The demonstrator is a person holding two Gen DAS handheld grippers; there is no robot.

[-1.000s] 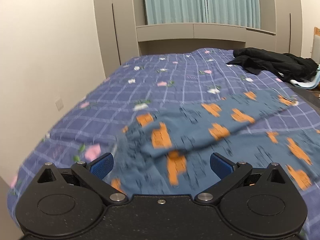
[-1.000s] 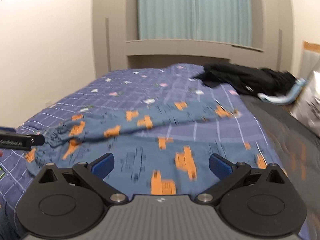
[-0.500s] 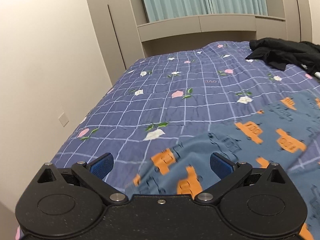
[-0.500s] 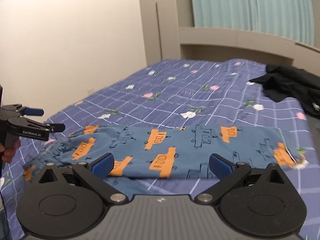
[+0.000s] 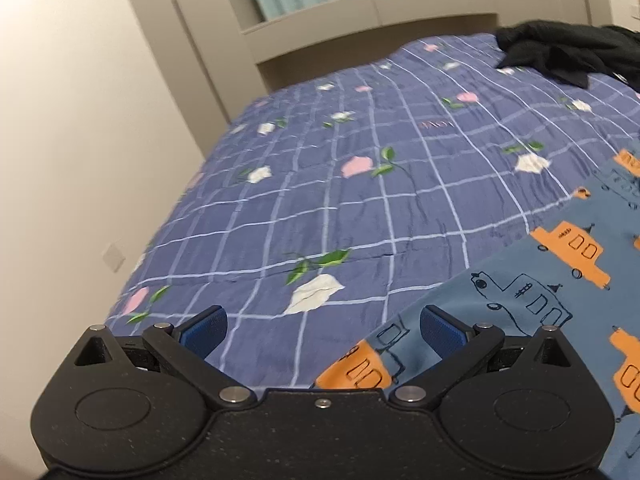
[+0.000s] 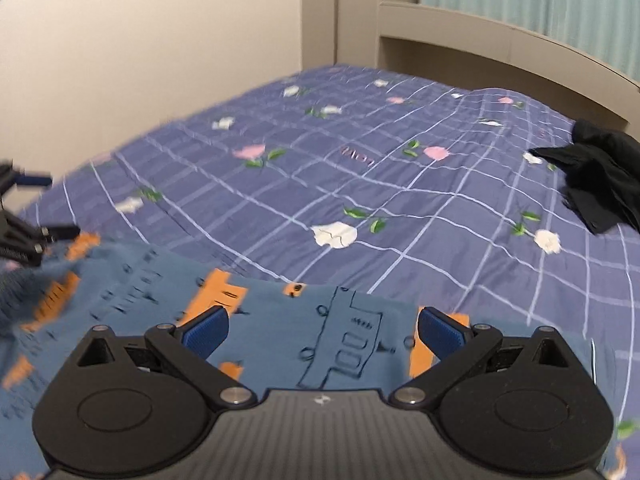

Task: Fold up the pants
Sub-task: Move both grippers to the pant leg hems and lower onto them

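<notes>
The blue pants point(image 5: 552, 304) with orange and outlined truck prints lie flat on the bed, at the lower right of the left wrist view. They fill the lower part of the right wrist view point(image 6: 280, 320). My left gripper point(image 5: 322, 328) is open and empty over the pants' left edge. My right gripper point(image 6: 320, 326) is open and empty low above the pants. The left gripper also shows at the far left of the right wrist view point(image 6: 24, 220), beside the crumpled end of the pants.
The bed has a purple checked cover with flowers point(image 5: 360, 168). A heap of black clothes point(image 5: 568, 52) lies at the far right; it also shows in the right wrist view point(image 6: 600, 176). A beige wall point(image 5: 80, 120) runs along the left. A headboard shelf point(image 6: 500, 40) stands behind.
Both grippers have dropped closer to the bed and turned left. The pants, bunched and lifted a second ago, now lie spread flat. Both grippers stayed open.
</notes>
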